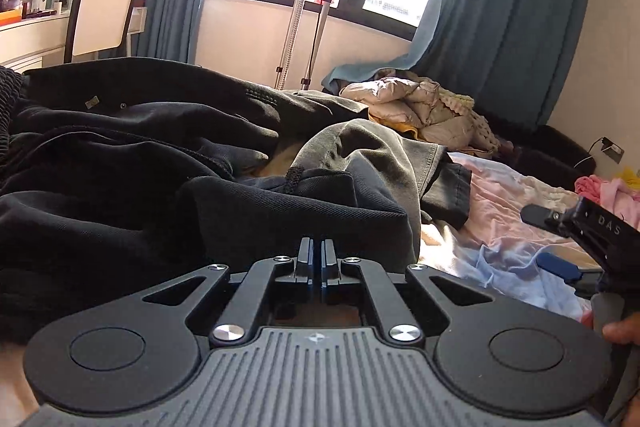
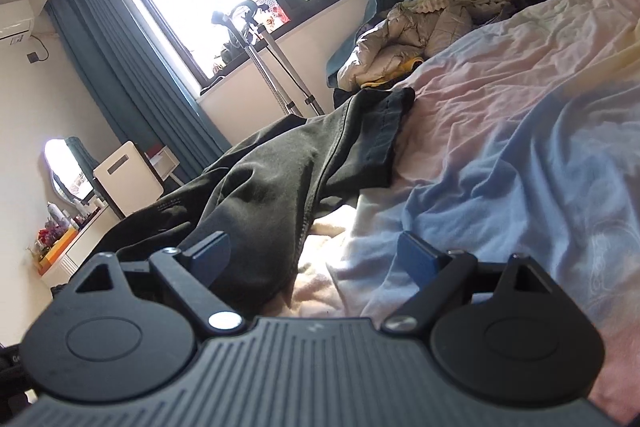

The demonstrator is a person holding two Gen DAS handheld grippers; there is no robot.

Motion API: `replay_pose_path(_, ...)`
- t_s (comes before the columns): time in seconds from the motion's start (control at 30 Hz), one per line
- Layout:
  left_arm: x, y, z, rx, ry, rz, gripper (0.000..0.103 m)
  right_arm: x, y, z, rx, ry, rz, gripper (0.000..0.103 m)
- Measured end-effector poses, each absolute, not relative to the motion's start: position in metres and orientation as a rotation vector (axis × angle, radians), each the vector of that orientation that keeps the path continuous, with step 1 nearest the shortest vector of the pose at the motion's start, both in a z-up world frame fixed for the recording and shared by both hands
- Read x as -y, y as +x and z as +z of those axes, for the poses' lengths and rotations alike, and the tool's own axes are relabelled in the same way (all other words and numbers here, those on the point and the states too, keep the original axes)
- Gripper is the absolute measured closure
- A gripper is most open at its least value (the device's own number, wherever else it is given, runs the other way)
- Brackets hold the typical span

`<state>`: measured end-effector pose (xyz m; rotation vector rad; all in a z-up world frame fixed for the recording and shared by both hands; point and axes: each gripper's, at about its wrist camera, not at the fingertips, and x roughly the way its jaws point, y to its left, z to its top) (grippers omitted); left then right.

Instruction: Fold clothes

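Note:
A large black garment (image 1: 120, 187) lies crumpled across the left of the bed. Its near fold rises to my left gripper (image 1: 318, 247), whose jaws are closed together with the fold's edge at their tips. Grey-olive trousers (image 1: 372, 155) lie just beyond it. In the right wrist view one trouser leg (image 2: 260, 187) runs down to my right gripper (image 2: 314, 251). That gripper stands open low over the bed sheet (image 2: 500, 147), and the trouser hem lies in front of its left finger. The right gripper (image 1: 546, 239) also shows at the right edge of the left wrist view.
A beige puffer jacket (image 1: 408, 103) is heaped at the far side of the bed, and pink clothes (image 1: 608, 191) sit at the far right. A metal stand (image 1: 296, 27) is under the window, with a white chair (image 1: 104, 15) at a desk to the left. A hand (image 1: 620, 331) holds the right gripper.

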<state>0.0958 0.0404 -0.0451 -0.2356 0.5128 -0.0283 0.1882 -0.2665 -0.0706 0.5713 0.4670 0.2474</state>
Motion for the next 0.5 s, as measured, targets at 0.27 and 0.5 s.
replay_pose_path(0.27,-0.039,0.114,-0.075,-0.464,-0.207,-0.066,0.098,0.243,0.403,-0.065,-0.563,0.638,0.216,0.013)
replay_pose_path(0.5,-0.044,0.135,-0.093,-0.448,-0.226,-0.093,0.098,0.239,0.502,-0.094,-0.627,0.644,0.051,0.060)
